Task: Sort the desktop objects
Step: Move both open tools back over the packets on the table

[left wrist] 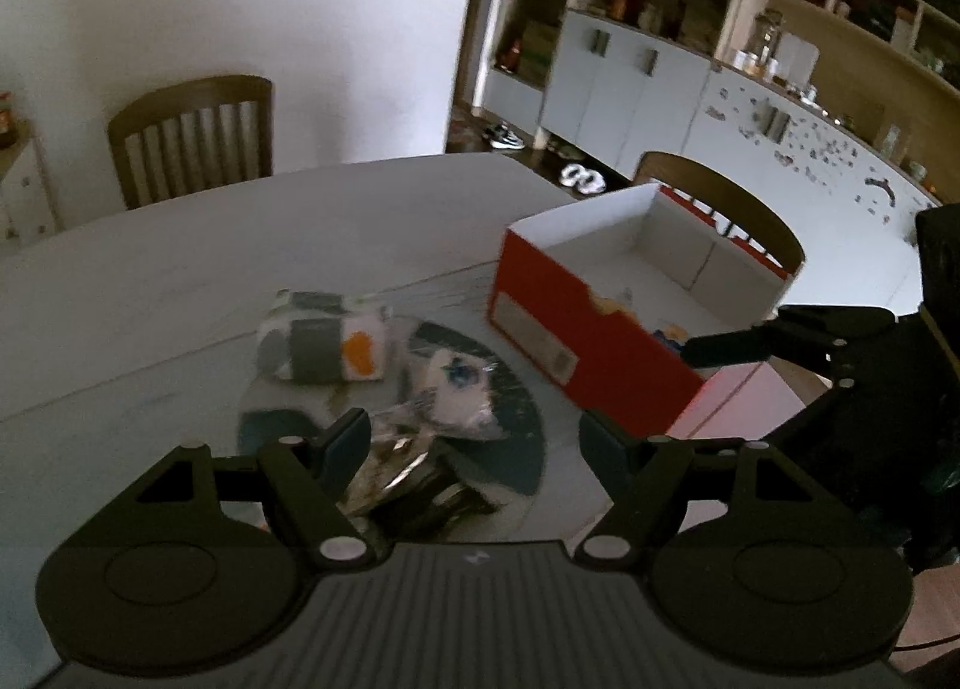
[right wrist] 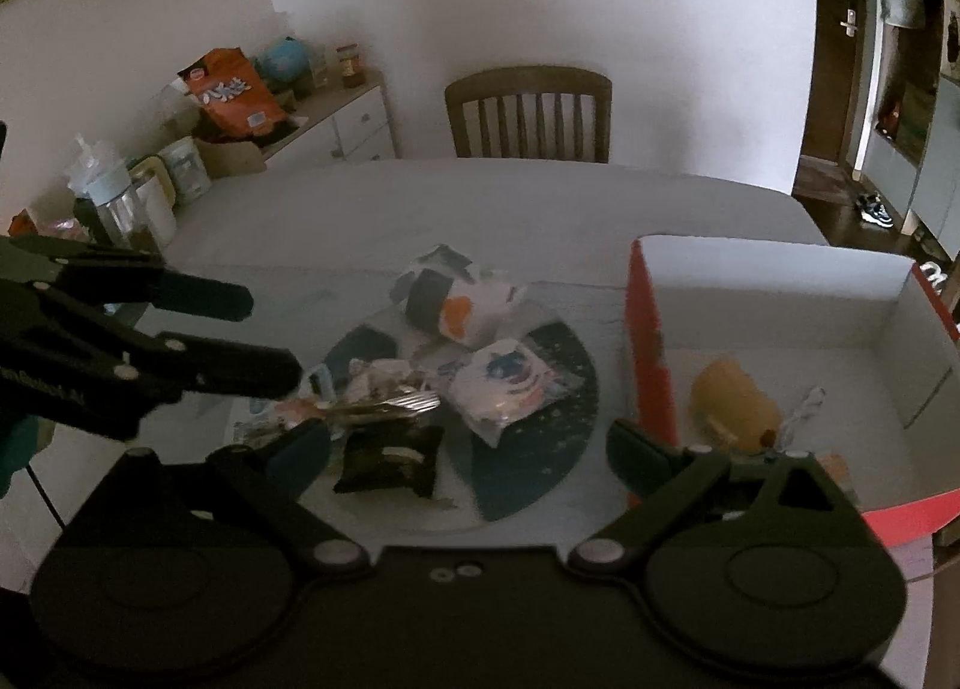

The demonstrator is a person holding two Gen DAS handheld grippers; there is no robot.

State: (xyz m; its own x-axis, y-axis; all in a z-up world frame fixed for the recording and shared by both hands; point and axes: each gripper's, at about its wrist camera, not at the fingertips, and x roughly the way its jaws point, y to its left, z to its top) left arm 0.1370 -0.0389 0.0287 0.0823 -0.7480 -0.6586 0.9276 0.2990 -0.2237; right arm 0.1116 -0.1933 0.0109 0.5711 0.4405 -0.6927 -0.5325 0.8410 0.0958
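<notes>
Pale worktop (right wrist: 492,209) carried snack packets (right wrist: 510,383) beside red box (left wrist: 576,329) (yellow item inside); left gripper (left wrist: 474,437) and right gripper (right wrist: 468,443) both gaped, empty.

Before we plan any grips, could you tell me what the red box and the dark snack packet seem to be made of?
Red box: apparently thin cardboard, matte red outside and plain white inside, with straight folded walls and crisp edges.
Dark snack packet: probably flexible plastic film or foil, judging by its crimped ends and soft pillow shape; the blur leaves the finish uncertain.
</notes>
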